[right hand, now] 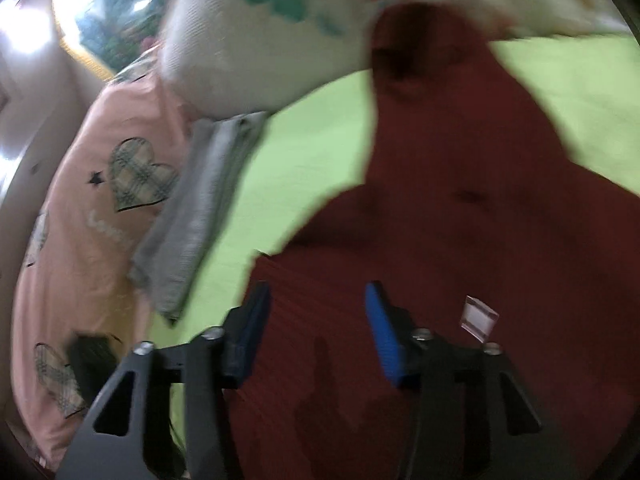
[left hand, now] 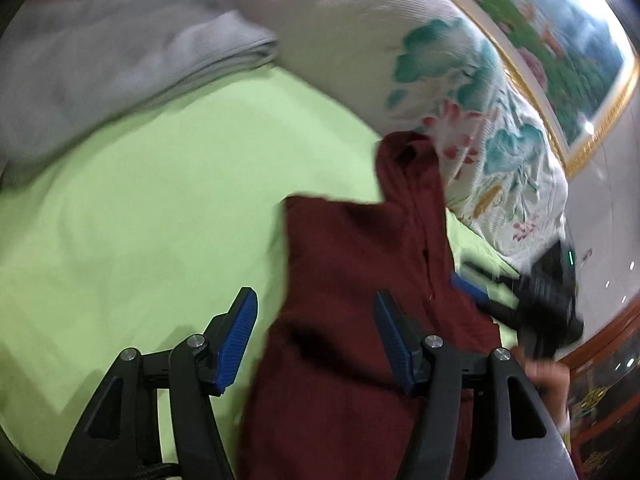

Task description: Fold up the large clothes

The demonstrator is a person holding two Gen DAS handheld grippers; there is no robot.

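Note:
A dark red garment (left hand: pixel 352 288) lies on the light green bed sheet (left hand: pixel 140 208), its narrow end reaching up against a floral pillow (left hand: pixel 460 92). My left gripper (left hand: pixel 316 316) is open over the garment's left edge, nothing between its blue pads. The right gripper (left hand: pixel 480 292) shows at the garment's right side in the left wrist view, blurred. In the right wrist view the same garment (right hand: pixel 460 220) fills the right half, with a small white tag (right hand: pixel 480 318). My right gripper (right hand: pixel 316 308) is open above the red cloth.
A folded grey garment (left hand: pixel 100 68) lies at the far left of the sheet, also in the right wrist view (right hand: pixel 200 216). A pink quilt with heart patches (right hand: pixel 80 208) lies beyond it. A framed painting (left hand: pixel 560 40) hangs behind the pillow. Both views are motion-blurred.

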